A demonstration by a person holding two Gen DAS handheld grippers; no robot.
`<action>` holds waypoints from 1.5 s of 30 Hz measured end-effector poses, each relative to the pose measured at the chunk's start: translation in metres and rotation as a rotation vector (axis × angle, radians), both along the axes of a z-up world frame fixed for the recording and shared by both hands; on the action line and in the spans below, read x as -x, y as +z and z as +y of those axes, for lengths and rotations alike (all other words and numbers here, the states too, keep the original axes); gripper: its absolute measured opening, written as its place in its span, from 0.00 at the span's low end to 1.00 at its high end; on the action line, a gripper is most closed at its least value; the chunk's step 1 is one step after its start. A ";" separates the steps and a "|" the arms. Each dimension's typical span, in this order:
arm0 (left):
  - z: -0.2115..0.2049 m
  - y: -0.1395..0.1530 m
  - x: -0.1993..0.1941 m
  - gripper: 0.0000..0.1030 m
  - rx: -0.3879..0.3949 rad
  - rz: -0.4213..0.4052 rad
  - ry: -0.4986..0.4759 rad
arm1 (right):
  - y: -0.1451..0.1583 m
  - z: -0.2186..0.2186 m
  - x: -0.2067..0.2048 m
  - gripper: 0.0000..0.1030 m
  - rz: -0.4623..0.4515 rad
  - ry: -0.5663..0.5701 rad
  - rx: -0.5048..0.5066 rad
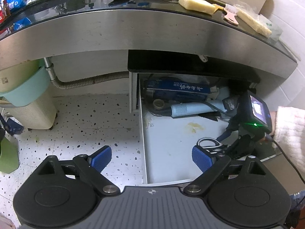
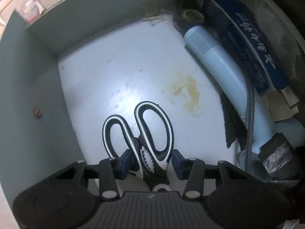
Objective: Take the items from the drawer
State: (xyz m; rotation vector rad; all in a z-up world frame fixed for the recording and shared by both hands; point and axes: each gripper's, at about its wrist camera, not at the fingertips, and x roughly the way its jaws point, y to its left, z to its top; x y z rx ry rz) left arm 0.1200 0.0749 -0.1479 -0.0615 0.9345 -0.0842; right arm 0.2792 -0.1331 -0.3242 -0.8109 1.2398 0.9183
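Observation:
The white drawer [image 1: 167, 139] stands pulled open under the steel counter. Black-and-white scissors [image 2: 143, 133] lie on its floor [image 2: 118, 72], handles pointing away from me. My right gripper [image 2: 151, 161] is down inside the drawer with its blue pads on either side of the scissors near the pivot, close to them; contact is unclear. It shows in the left wrist view [image 1: 246, 133] with the scissors [image 1: 208, 143] below it. My left gripper [image 1: 151, 159] is open and empty, hovering over the drawer's front left edge.
At the drawer's back lie a pale blue handheld device [image 2: 219, 72] with a grey cable, a dark blue box [image 2: 255, 51] and a brown-capped round thing [image 2: 192, 16]. A yellow stain [image 2: 190, 93] marks the floor. A bin [image 1: 28, 103] stands left. Clutter lies on the counter [image 1: 144, 28].

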 end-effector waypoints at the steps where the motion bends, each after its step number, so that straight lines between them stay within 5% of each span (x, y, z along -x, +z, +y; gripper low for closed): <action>1: 0.000 0.000 0.000 0.89 -0.002 0.001 0.000 | 0.001 0.002 -0.003 0.44 -0.002 -0.014 -0.006; 16: -0.007 -0.005 -0.002 0.89 -0.057 -0.003 -0.032 | 0.023 0.002 -0.024 0.40 -0.082 -0.116 -0.092; 21: -0.030 0.000 -0.018 0.89 -0.139 -0.091 -0.153 | 0.059 -0.020 0.002 0.40 -0.198 -0.178 -0.157; 28: -0.085 0.009 -0.057 0.89 -0.158 -0.129 -0.409 | 0.142 -0.083 0.080 0.51 -0.394 -0.414 -0.431; 34: -0.141 0.013 -0.069 0.89 -0.263 -0.211 -0.557 | 0.169 -0.125 0.152 0.51 -0.444 -0.541 -0.538; 39: -0.158 0.016 -0.067 0.89 -0.132 -0.316 -0.649 | 0.176 -0.151 0.195 0.51 -0.418 -0.633 -0.604; 45: -0.176 0.002 -0.082 0.89 0.022 -0.263 -0.729 | 0.167 -0.160 0.223 0.51 -0.393 -0.670 -0.644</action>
